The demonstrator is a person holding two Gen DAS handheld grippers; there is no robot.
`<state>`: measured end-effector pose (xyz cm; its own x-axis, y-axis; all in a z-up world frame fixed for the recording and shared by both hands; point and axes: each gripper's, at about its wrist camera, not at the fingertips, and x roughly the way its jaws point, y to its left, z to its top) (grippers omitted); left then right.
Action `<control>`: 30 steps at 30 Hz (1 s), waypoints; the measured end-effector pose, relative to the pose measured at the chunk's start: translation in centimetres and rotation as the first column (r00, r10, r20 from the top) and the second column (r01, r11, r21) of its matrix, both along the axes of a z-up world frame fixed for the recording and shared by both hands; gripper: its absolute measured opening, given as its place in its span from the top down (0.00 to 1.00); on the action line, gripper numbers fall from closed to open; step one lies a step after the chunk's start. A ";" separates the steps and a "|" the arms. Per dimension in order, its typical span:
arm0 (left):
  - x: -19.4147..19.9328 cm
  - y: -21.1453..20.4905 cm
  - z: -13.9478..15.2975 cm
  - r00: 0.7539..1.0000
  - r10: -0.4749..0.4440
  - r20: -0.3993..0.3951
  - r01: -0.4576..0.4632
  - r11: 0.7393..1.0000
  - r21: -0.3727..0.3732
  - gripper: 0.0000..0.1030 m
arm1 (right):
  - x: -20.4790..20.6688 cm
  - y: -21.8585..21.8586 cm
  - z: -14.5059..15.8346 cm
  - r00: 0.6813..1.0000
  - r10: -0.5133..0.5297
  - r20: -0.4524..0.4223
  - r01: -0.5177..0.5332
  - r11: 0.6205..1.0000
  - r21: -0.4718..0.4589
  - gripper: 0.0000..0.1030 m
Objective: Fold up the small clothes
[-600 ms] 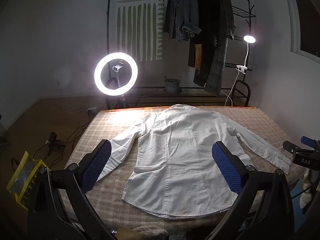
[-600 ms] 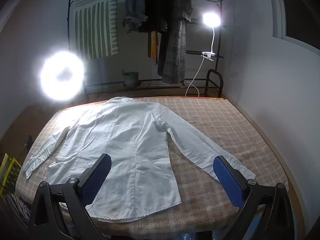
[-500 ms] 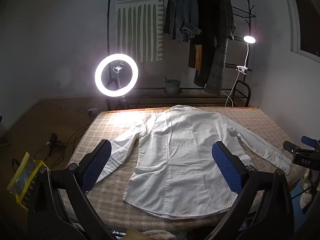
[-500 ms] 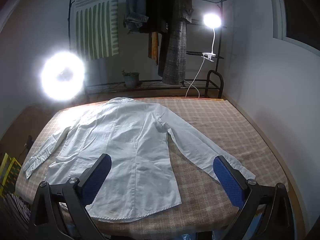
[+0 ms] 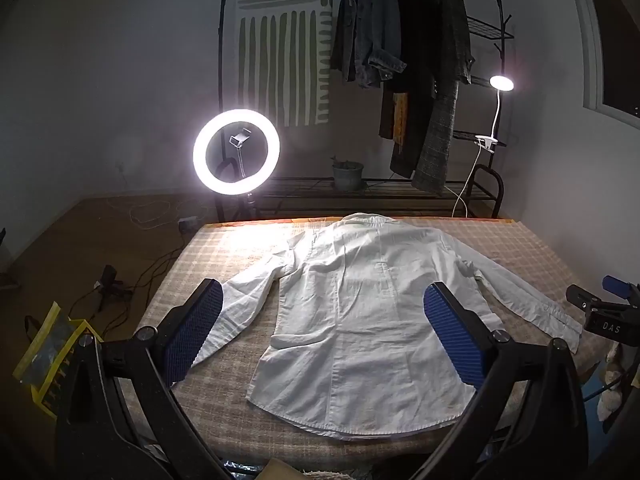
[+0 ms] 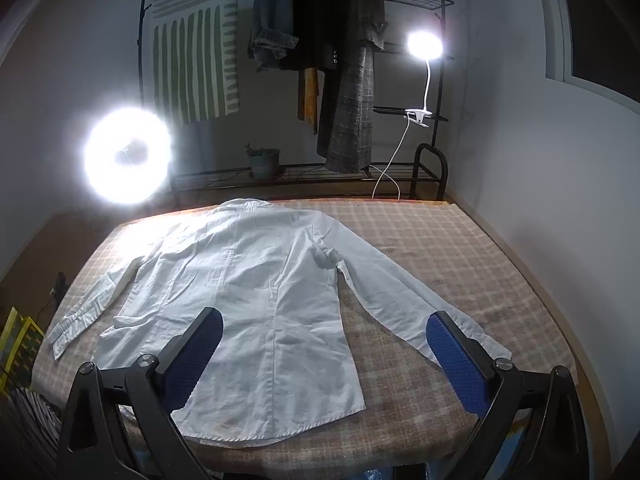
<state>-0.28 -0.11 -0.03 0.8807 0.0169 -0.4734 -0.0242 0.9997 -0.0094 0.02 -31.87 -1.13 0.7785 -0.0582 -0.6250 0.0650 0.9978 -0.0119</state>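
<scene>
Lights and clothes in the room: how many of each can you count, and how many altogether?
Lights shining: 2, the ring light and the clip lamp
White shirts on the table: 1, the white shirt
Clothes hanging on the rack: at least 3, a denim jacket, a dark coat and a checked coat
Total: 6

Both wrist views over shirt (image 5: 360, 320)

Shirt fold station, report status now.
Left claw and right claw both open, empty, above the near hem. White shirt flat, unfolded, sleeves spread on checked table. Nothing lying on it.
</scene>
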 end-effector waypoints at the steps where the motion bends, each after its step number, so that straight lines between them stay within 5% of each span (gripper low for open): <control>1: -0.1 0.1 0.2 1.000 0.001 0.000 -0.001 1.000 0.000 0.01 | 0.0 0.0 0.0 1.000 0.000 0.000 0.000 1.000 0.001 0.00; 30: 0.0 0.9 0.7 1.000 0.009 -0.002 -0.009 1.000 -0.010 0.01 | 0.2 0.6 -0.1 1.000 0.004 0.003 -0.004 1.000 -0.002 0.00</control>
<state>-0.30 0.75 0.67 0.8797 0.0203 -0.4750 -0.0333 0.9993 -0.0190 0.19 -31.31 -1.25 0.7804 -0.0566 -0.6228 0.0613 0.9980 -0.0139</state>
